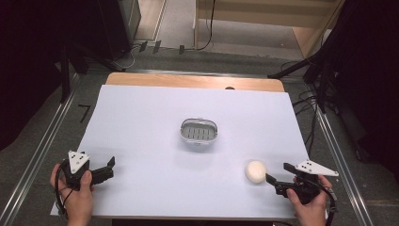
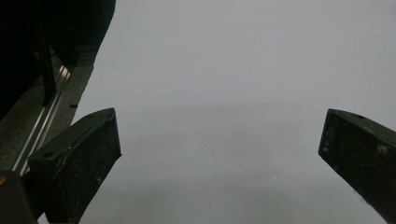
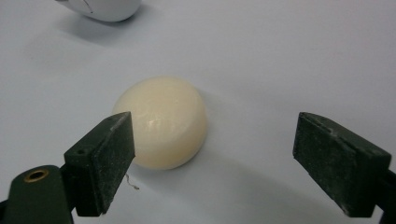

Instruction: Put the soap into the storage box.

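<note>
A: What's happening w/ the right gripper (image 1: 277, 181)?

B: I'm holding it low at my near right corner of the white table sheet (image 1: 141, 141). Jaws are standing released, wide apart, nothing pinched. The soap bar (image 3: 163, 122), round & cream-coloured, is lying flat on the sheet just ahead of the tips, nearer my left-hand jaw in the right gripper view, partly behind that jaw's tip. Can't tell whether it's brushing it; the other jaw is sitting well clear of it.

A: And the left?

B: Left gripper (image 1: 110, 168) is resting at the near left corner in my left hand (image 1: 77, 193). Jaws released too, spread wide, bare sheet between them in the left gripper view.

A: Anything past the soap?

B: The soap dish (image 1: 199, 132), grey w/ a slotted floor, is sitting mid-table, beyond the soap & well apart from both grippers. My right hand (image 1: 310, 209) is wrapping the right gripper's handle.
</note>
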Available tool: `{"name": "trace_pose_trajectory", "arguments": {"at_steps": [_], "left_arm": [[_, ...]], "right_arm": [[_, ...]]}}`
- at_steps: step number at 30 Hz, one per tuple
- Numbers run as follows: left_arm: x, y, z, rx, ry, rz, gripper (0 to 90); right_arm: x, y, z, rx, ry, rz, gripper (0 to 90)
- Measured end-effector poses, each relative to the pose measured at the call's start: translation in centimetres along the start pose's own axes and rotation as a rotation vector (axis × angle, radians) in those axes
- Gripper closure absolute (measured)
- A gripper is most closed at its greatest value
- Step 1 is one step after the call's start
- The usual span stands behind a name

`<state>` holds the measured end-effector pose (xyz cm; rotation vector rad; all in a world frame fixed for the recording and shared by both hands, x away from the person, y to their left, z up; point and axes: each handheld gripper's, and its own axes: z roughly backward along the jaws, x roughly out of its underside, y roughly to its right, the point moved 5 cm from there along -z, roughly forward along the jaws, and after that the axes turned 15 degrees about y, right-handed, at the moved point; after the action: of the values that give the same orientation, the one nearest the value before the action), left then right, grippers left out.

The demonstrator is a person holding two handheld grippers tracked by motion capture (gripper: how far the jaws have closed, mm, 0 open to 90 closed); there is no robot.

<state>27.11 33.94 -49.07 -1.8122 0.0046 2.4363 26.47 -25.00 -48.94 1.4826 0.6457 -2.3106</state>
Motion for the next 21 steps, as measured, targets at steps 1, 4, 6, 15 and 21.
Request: {"name": "trace_pose_trajectory", "arguments": {"at_steps": [1, 4, 6, 15, 21], "left_arm": [[0.0, 0.0, 0.0, 0.002, 0.002, -0.007, 0.0], [0.0, 0.1, -0.1, 0.000, -0.005, -0.016, 0.0], [0.0, 0.1, -0.1, 0.004, -0.011, -0.017, 0.0], [0.0, 0.2, -0.1, 0.007, -0.006, -0.018, 0.0], [0.0, 0.2, 0.0, 0.009, -0.001, -0.025, 0.0]], "right_arm": [[0.0, 0.0, 0.0, 0.000, 0.000, 0.000, 13.8], [0.1, -0.5, -0.4, -0.010, -0.008, 0.007, 13.8], [0.3, -0.7, -0.6, -0.015, -0.013, 0.010, 13.8], [0.9, -1.9, -1.8, -0.028, -0.039, 0.013, 14.3], [1.2, -2.5, -2.5, -0.027, -0.047, 0.019, 14.6]]}}
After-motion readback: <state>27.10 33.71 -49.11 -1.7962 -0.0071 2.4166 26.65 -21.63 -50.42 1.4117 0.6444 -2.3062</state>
